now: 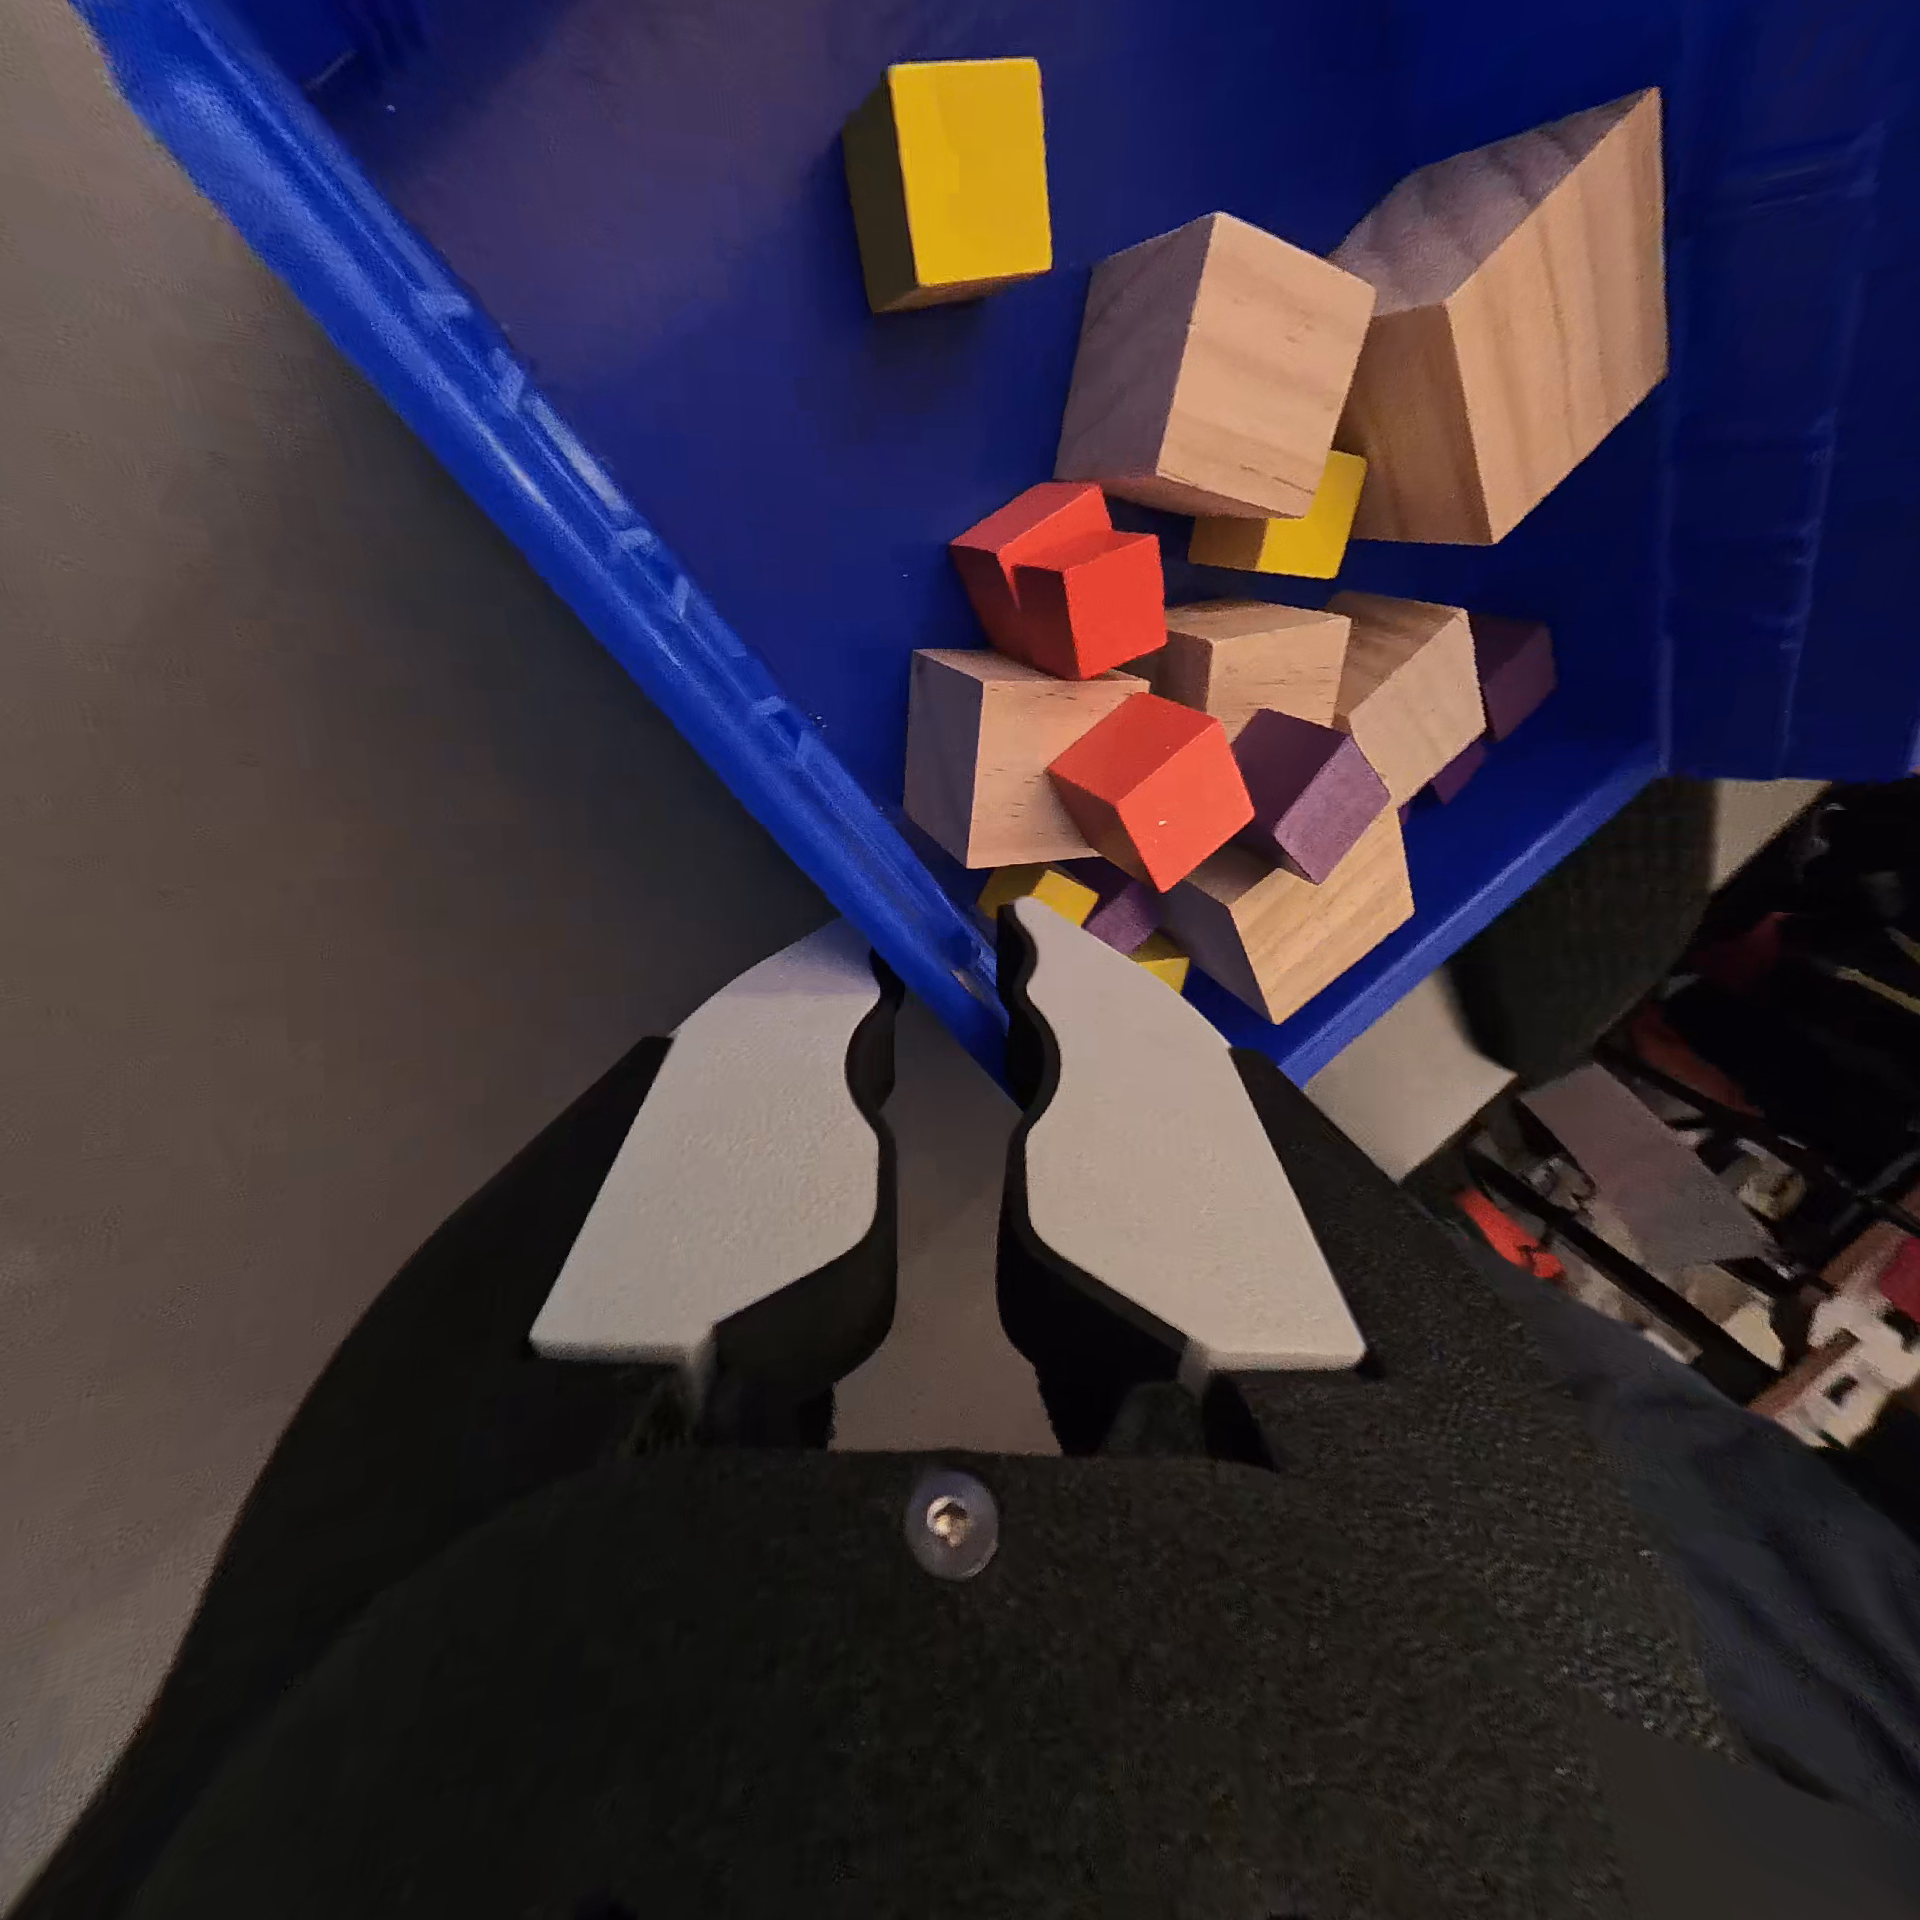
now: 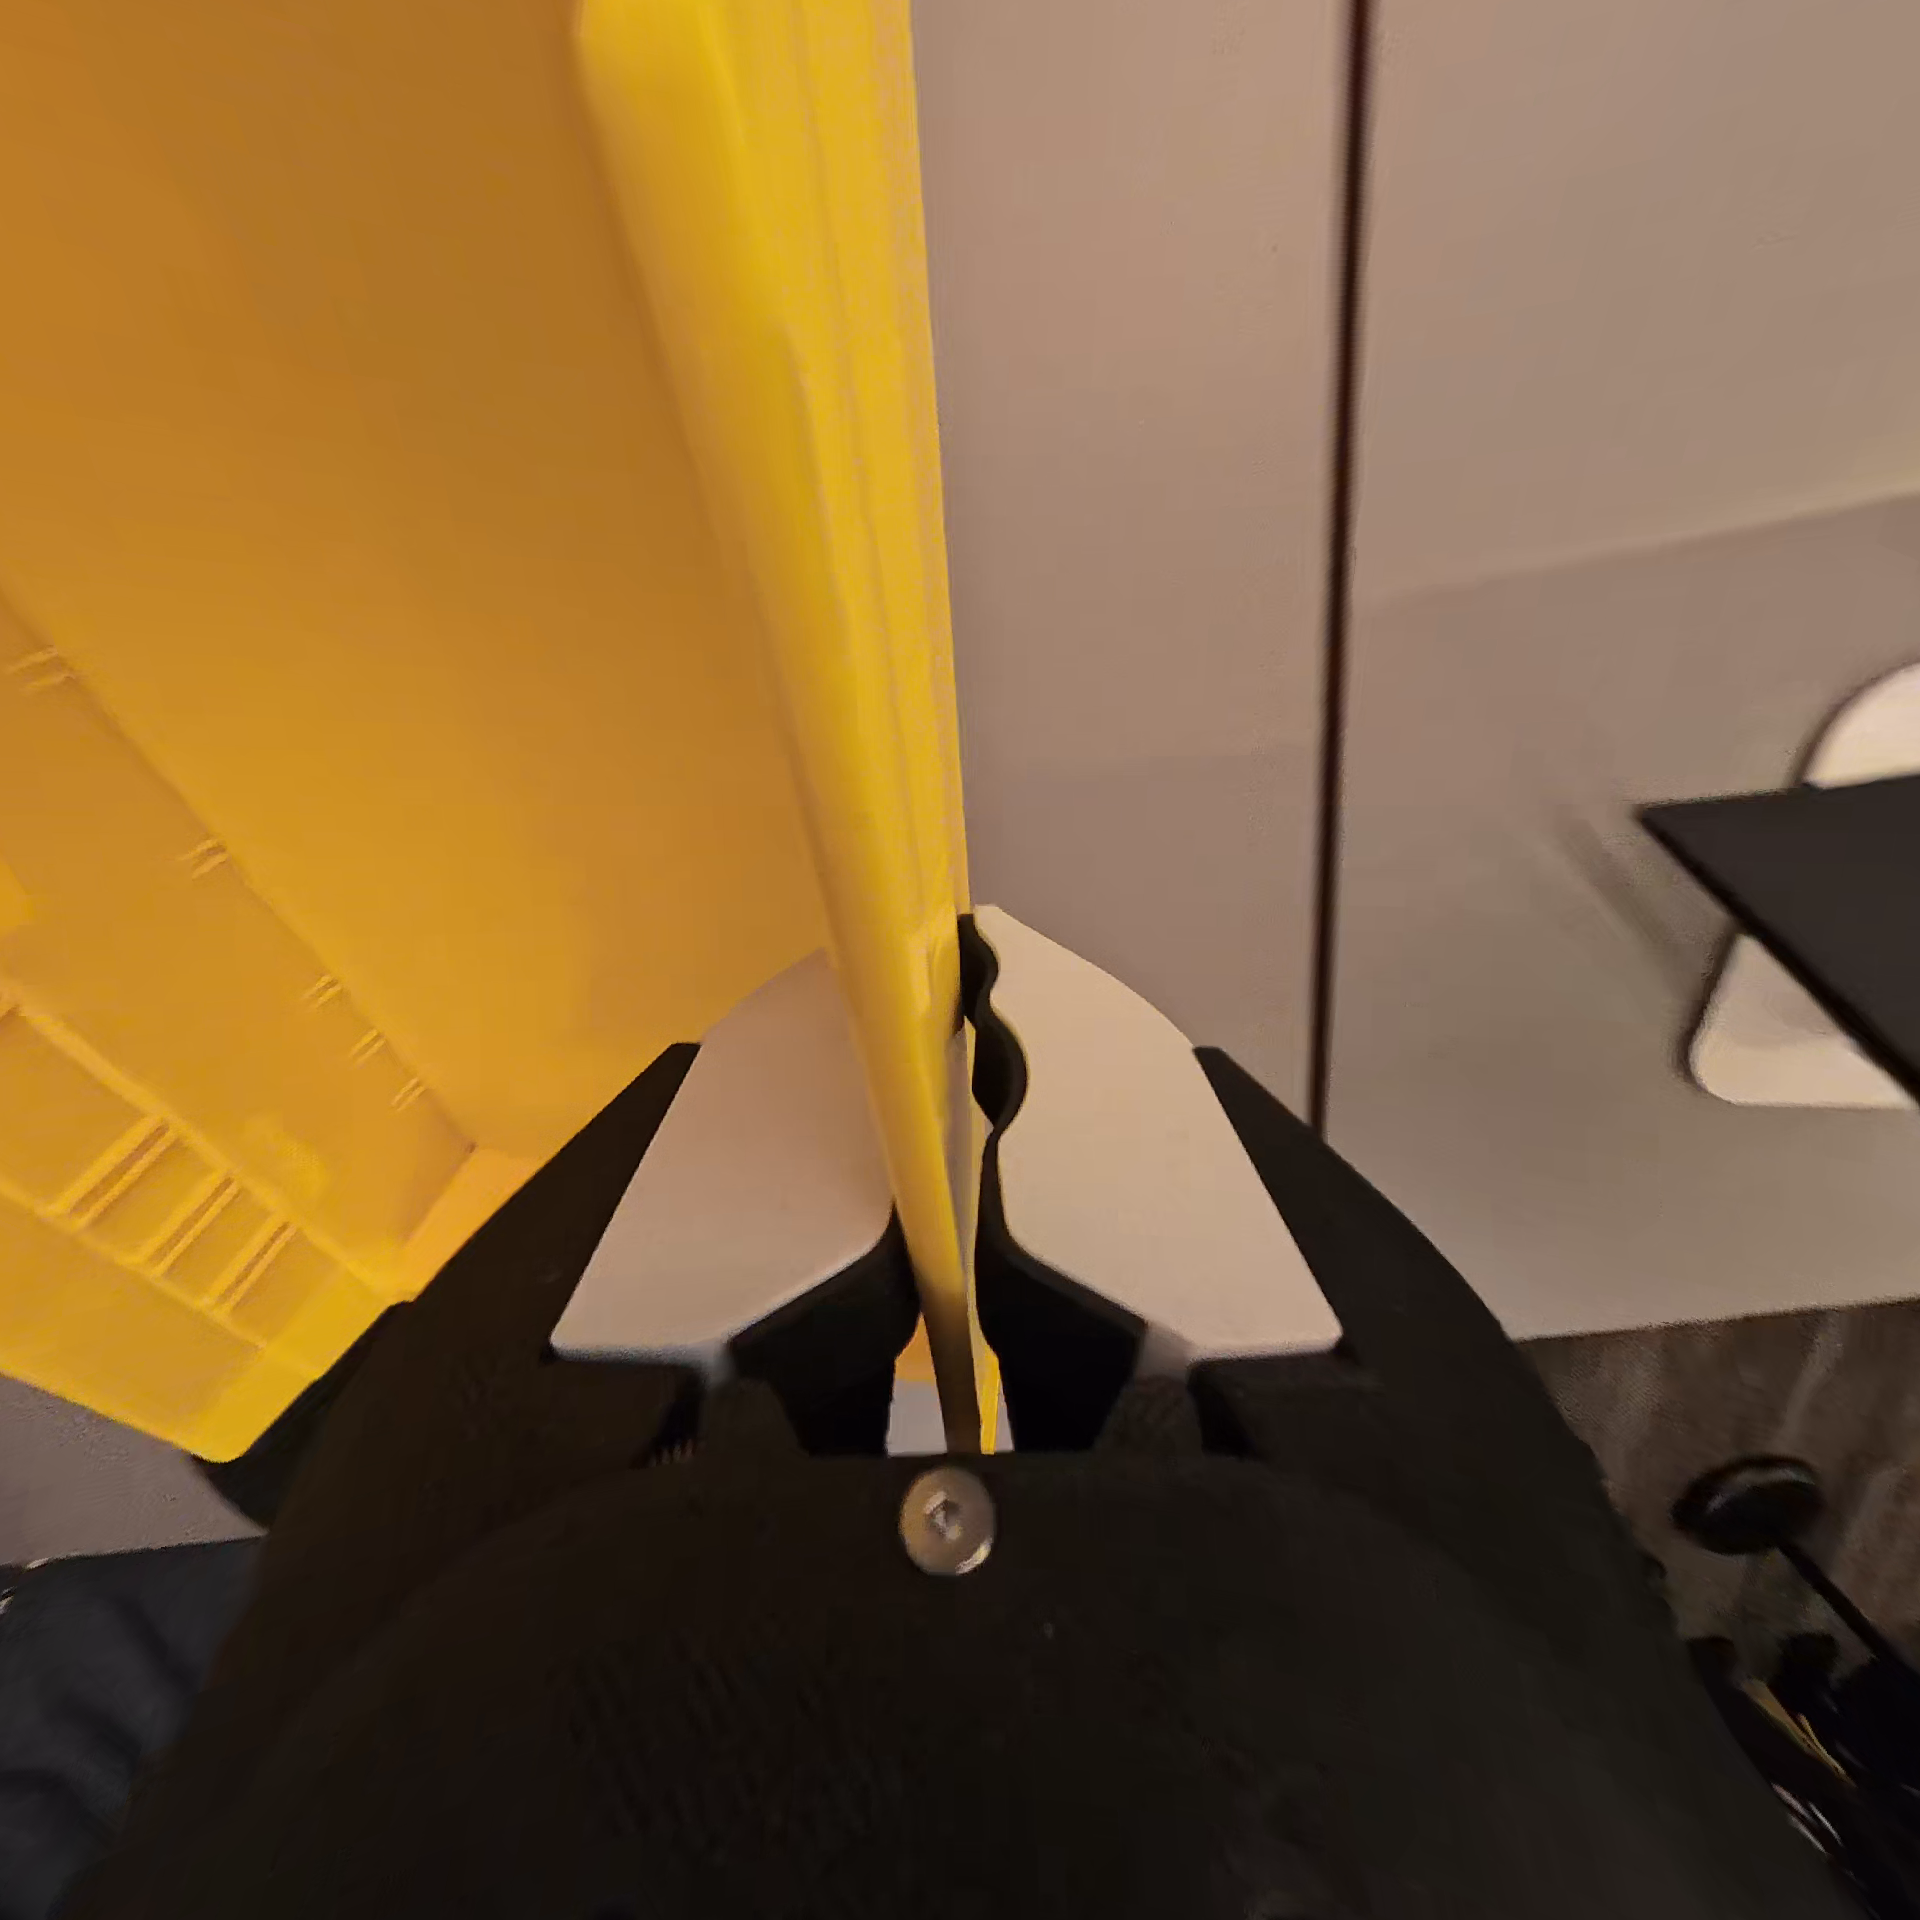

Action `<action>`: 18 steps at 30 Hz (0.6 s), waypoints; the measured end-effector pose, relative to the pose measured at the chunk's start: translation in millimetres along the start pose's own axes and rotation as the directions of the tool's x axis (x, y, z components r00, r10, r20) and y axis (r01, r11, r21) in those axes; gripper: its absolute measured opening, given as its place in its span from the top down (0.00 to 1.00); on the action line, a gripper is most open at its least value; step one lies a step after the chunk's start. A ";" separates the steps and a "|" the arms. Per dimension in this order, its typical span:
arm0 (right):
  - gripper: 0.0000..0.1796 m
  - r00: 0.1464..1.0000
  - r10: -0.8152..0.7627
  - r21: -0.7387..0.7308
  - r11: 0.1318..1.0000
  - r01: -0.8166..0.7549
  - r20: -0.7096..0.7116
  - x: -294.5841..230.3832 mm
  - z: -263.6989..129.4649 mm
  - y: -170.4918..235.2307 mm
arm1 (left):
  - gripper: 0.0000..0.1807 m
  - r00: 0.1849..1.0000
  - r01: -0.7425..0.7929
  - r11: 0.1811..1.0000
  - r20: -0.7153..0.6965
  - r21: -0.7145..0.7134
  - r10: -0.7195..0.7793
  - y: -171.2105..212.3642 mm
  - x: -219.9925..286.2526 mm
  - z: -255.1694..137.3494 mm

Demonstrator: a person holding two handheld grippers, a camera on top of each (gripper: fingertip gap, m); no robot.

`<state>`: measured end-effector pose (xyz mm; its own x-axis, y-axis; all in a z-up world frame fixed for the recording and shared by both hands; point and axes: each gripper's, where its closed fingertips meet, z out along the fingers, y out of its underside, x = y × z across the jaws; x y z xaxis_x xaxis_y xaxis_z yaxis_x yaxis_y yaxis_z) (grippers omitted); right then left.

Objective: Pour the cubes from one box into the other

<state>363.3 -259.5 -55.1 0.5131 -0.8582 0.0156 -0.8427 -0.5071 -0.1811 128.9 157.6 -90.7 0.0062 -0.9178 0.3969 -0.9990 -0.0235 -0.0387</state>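
The left gripper (image 1: 940,971) is clenched on the rim of the blue box (image 1: 644,582), where the cubes (image 1: 1195,644), plain wood, red, yellow and purple, lie heaped against its near right corner. The right gripper (image 2: 935,997) grips the yellow box (image 2: 416,520) by its right-hand wall.

Cubes (image 1: 1226,675): heaped inside the left-held box (image 1: 727,436), at 1 to 2 o'clock of the left gripper (image 1: 940,956).
Lone cube (image 1: 951,182): at 12 o'clock, apart from the heap, against the box floor.
Left gripper: astride the box rim; one finger inside, one outside.
Right-held box (image 2: 364,520): at 10 to 12 o'clock of the right gripper (image 2: 940,966), its wall between the fingers.
Flat panel (image 2: 1808,894): at 3 o'clock, well apart.
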 end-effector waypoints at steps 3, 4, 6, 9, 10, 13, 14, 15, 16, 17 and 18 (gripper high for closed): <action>0.97 0.996 -0.015 -0.029 0.999 0.018 0.085 -38.0 13.2 -8.4 | 0.93 0.998 0.015 0.999 0.054 0.032 -0.017 19.9 -33.8 -17.4; 0.97 0.993 -0.024 -0.041 0.999 0.029 0.112 -50.9 17.5 -10.9 | 0.93 0.998 0.029 0.999 0.059 0.044 -0.032 27.6 -45.0 -22.9; 0.97 0.986 -0.039 -0.064 0.997 0.050 0.161 -75.8 27.5 -14.3 | 0.93 0.996 0.063 0.995 0.061 0.073 -0.068 43.7 -67.5 -33.9; 0.98 0.977 -0.055 -0.107 0.991 0.078 0.208 -106.3 46.6 -15.7 | 0.94 0.991 0.108 0.987 0.068 0.118 -0.116 69.8 -101.2 -51.0; 0.97 0.975 -0.060 -0.124 0.988 0.089 0.216 -114.8 53.2 -15.2 | 0.94 0.988 0.122 0.984 0.075 0.132 -0.132 79.0 -112.4 -56.7; 0.96 0.976 -0.034 -0.207 0.975 0.080 0.215 -135.9 69.2 -11.7 | 0.94 0.976 0.169 0.971 0.109 0.168 -0.189 107.7 -144.8 -73.4; 0.97 0.978 -0.031 -0.225 0.971 0.078 0.208 -141.7 73.9 -11.4 | 0.94 0.972 0.179 0.968 0.120 0.178 -0.202 116.4 -154.6 -78.4; 0.97 0.978 -0.022 -0.238 0.969 0.073 0.210 -148.1 77.7 -11.4 | 0.94 0.968 0.189 0.964 0.128 0.185 -0.214 124.4 -163.8 -83.0; 0.97 0.977 -0.013 -0.252 0.965 0.067 0.213 -154.4 81.0 -11.5 | 0.94 0.965 0.194 0.963 0.139 0.188 -0.222 132.2 -172.2 -87.3; 0.97 0.978 -0.006 -0.261 0.963 0.062 0.210 -159.2 82.7 -12.5 | 0.94 0.962 0.196 0.963 0.152 0.185 -0.225 139.8 -180.2 -91.2; 0.97 0.980 -0.003 -0.256 0.965 0.055 0.201 -162.8 82.8 -16.2 | 0.93 0.959 0.196 0.964 0.169 0.179 -0.226 146.8 -187.8 -94.9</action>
<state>307.0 -104.9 -136.1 0.5377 -0.8233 -0.1818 -0.8267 -0.5572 0.0778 -23.2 364.2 -83.9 0.2395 -0.9422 0.2343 -0.9540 -0.2732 -0.1235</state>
